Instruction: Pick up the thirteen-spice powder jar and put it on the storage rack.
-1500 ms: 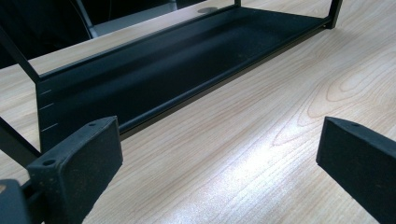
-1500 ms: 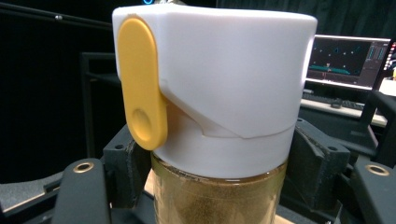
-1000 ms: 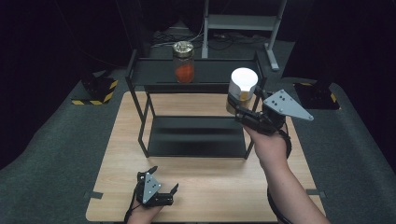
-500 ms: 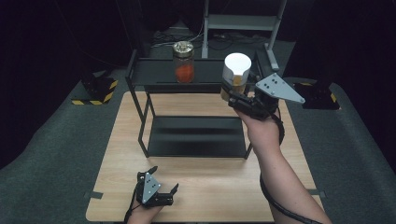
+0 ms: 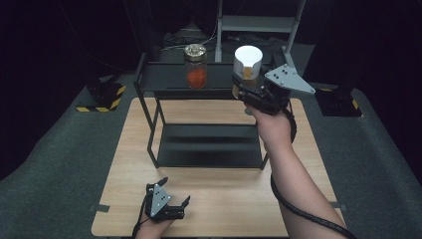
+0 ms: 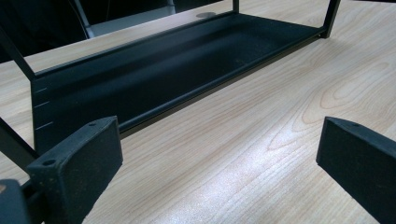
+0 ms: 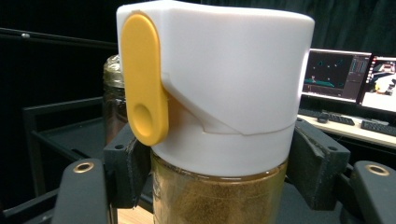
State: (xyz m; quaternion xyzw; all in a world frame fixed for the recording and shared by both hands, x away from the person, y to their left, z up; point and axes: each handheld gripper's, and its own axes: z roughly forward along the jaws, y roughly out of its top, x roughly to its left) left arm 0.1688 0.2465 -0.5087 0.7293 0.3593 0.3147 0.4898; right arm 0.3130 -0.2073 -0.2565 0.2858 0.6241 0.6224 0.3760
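My right gripper (image 5: 243, 85) is shut on a glass spice jar (image 5: 246, 67) with a white cap, a yellow flap and brown powder inside. In the right gripper view the spice jar (image 7: 215, 121) stands upright between the black pads (image 7: 317, 165). It hangs over the right part of the black rack's top shelf (image 5: 164, 77). A second glass jar (image 5: 195, 66) with a gold lid and orange-red contents stands on that shelf, to the left. My left gripper (image 5: 166, 193) rests open near the table's front edge, nothing between its pads (image 6: 79, 161).
The black two-tier wire rack has a lower tray (image 5: 209, 144) resting on the wooden table (image 5: 224, 204); that tray (image 6: 154, 79) lies ahead of the left gripper. Dark grey floor surrounds the table. Monitors (image 7: 343, 77) glow behind the spice jar.
My right gripper has carried the spice jar up and away from the person, leftward, from beside the rack's right end to above its top shelf. The left gripper has stayed still.
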